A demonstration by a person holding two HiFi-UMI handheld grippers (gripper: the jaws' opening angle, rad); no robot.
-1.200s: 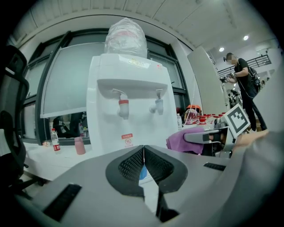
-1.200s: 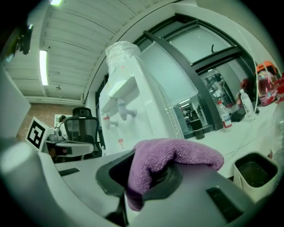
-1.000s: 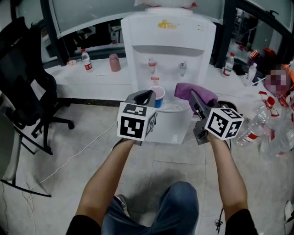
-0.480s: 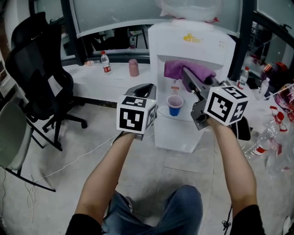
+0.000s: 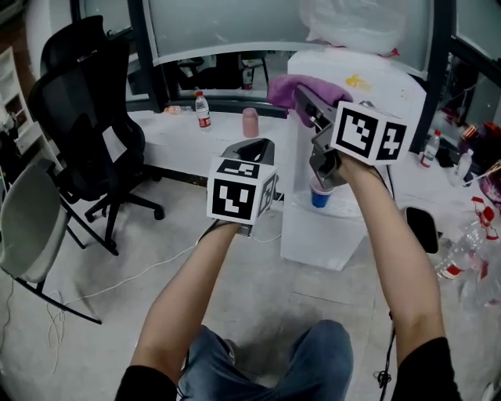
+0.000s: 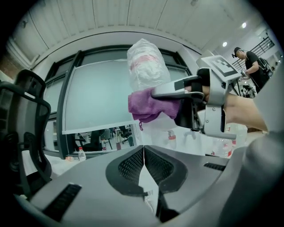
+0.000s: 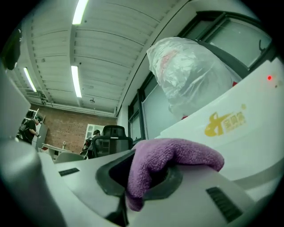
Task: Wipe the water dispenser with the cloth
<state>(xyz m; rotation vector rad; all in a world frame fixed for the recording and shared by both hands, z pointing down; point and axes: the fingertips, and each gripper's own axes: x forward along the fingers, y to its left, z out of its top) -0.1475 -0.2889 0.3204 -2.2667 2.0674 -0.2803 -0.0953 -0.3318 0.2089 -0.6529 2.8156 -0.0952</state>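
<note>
**Q:** Where is the cloth?
**A:** The purple cloth [image 5: 296,88] is held up at the top left corner of the white dispenser [image 5: 376,110], beside its yellow logo. Whether it touches the casing cannot be told

**Q:** Held by what?
**A:** The right gripper [image 5: 307,100] is clamped on it, with a fold bulging over the jaws. The left gripper [image 5: 254,147] is held lower, left of the dispenser and apart from it. Its jaws are pressed together with nothing between them

**Q:** And the surroundings?
**A:** A bagged jug [image 5: 352,23] is seated on the dispenser's top. A blue cup [image 5: 319,196] stands on the drip tray [image 5: 348,207], below the right gripper. A bottle [image 5: 203,110] and a pink cup [image 5: 250,123] are recorded on the white ledge [image 5: 176,133] behind. A black chair [image 5: 86,117] is placed at far left
</note>
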